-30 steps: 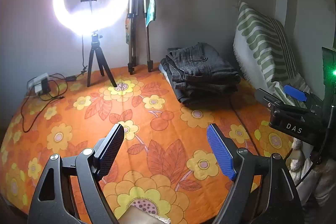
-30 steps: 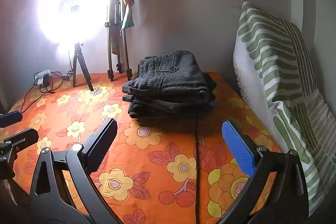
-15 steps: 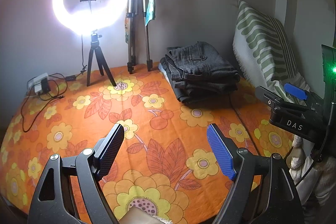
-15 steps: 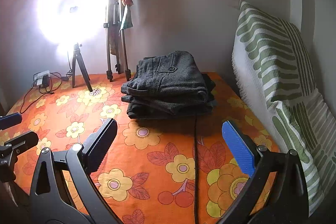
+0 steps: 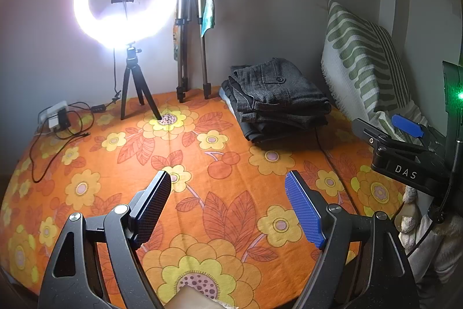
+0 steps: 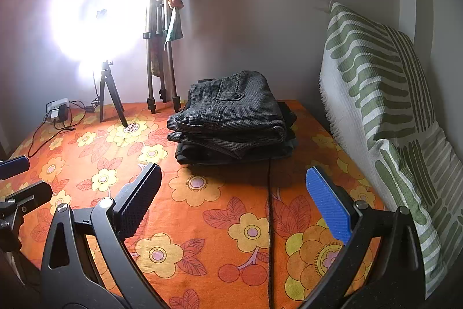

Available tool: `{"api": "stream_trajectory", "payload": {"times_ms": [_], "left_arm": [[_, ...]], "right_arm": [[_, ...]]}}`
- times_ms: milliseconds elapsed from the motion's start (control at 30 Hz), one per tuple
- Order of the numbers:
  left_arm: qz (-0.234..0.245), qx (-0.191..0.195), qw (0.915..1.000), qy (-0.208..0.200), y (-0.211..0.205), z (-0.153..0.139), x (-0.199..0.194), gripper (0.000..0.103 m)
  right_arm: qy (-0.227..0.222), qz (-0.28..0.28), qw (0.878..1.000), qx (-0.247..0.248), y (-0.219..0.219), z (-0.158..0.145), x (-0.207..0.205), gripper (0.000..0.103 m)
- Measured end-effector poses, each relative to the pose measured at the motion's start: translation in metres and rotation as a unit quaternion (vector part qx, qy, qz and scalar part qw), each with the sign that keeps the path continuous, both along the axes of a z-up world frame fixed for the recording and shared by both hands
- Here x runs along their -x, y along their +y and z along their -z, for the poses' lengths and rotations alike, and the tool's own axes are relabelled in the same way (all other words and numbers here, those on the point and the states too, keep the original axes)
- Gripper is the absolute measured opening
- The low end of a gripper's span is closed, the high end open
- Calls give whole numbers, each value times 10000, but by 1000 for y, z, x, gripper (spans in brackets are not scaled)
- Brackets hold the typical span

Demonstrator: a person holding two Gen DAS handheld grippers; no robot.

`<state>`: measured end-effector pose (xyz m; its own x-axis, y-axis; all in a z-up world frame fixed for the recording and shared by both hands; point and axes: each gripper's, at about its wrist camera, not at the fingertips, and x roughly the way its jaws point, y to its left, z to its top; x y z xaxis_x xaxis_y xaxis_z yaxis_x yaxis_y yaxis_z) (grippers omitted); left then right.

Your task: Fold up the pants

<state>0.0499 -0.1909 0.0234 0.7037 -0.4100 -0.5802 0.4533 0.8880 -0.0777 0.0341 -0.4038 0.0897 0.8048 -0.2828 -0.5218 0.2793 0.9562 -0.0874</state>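
Observation:
A stack of folded dark grey pants [image 5: 277,100] [image 6: 231,118] lies at the far side of the orange flowered bedsheet [image 5: 202,164] [image 6: 220,210], near the wall. My left gripper [image 5: 228,199] hovers open over bare sheet well short of the stack, nothing between its fingers. My right gripper [image 6: 233,193] is open too, just in front of the stack and apart from it. In the left wrist view the right gripper [image 5: 405,141] shows at the right edge. Part of the left gripper [image 6: 17,178] appears at the left edge of the right wrist view.
A lit ring light on a small tripod [image 5: 127,13] [image 6: 98,13] and a folded tall tripod [image 5: 191,28] [image 6: 160,48] stand at the back wall. A charger with cables [image 5: 58,120] [image 6: 58,112] lies back left. A green striped pillow [image 5: 364,60] [image 6: 385,94] leans at the right.

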Motion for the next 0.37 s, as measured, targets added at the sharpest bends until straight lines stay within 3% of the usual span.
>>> {"api": "stream_trajectory", "payload": {"times_ms": [367], "left_arm": [[22,-56,9999,-130,0,-1,1,81]], "right_arm": [[8,5,10000,-7,0,1,0,102]]}}
